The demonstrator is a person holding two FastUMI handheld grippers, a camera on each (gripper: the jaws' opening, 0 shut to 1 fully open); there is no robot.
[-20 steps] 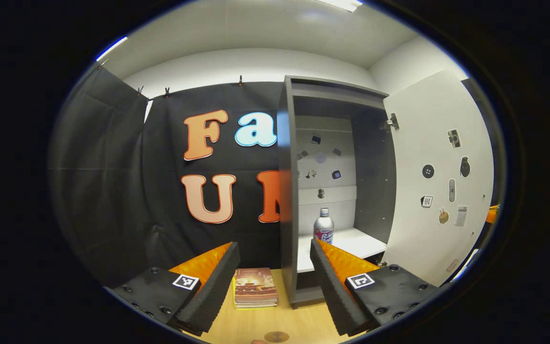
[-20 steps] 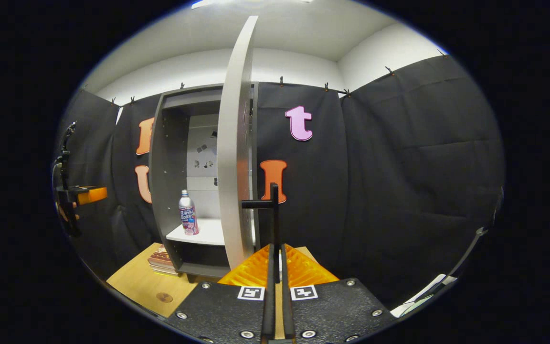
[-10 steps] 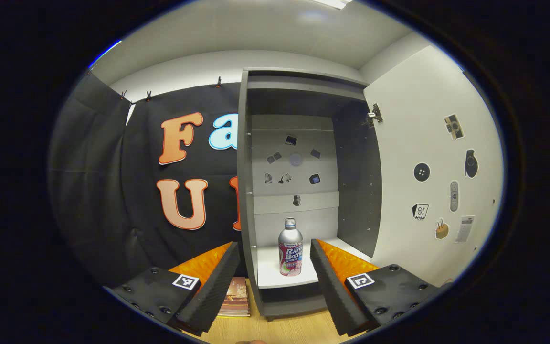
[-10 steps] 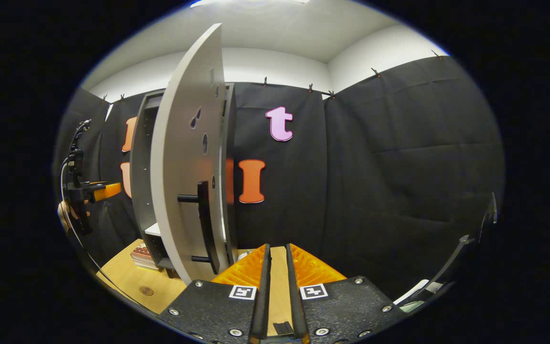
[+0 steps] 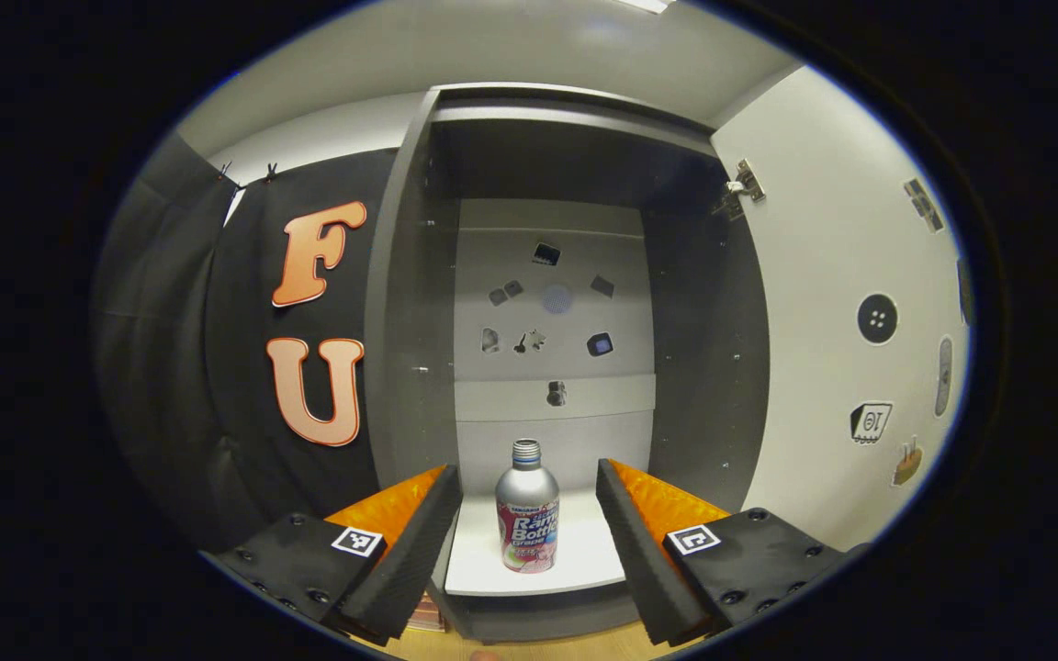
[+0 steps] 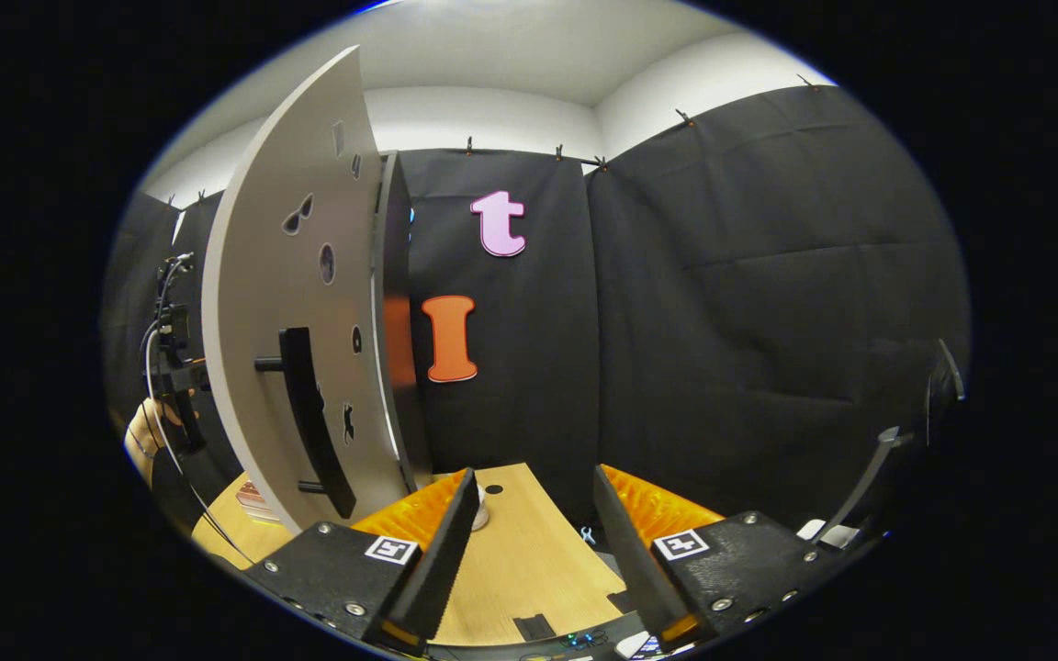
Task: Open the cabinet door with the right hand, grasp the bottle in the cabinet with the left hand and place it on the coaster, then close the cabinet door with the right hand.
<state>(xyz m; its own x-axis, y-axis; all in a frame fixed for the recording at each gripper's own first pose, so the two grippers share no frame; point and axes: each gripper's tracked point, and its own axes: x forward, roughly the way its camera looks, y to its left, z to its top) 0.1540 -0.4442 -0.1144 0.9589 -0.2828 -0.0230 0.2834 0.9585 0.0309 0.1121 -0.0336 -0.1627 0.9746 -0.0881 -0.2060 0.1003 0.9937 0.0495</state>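
Note:
A silver bottle [image 5: 527, 509] with a pink label stands upright on the white shelf [image 5: 575, 569] inside the grey cabinet [image 5: 410, 303]. My left gripper [image 5: 529, 523] is open, its fingers on either side of the bottle but still short of it. The cabinet door [image 5: 841, 303] is swung wide open at the right. In the right gripper view the door [image 6: 290, 303] with its black bar handle [image 6: 313, 418] stands at the left, and my right gripper [image 6: 534, 542] is open and clear of the handle, over the wooden table [image 6: 529, 560].
A stack of books [image 6: 255, 500] lies on the table beside the cabinet. A person's hand [image 6: 145, 436] holding the left gripper shows beyond the door. A small round object [image 6: 479, 516] sits on the table near the right gripper's left finger.
My left gripper moved in toward the cabinet, bringing the bottle between its fingers in view. My right gripper let go of the door handle, opened and drew away to the right.

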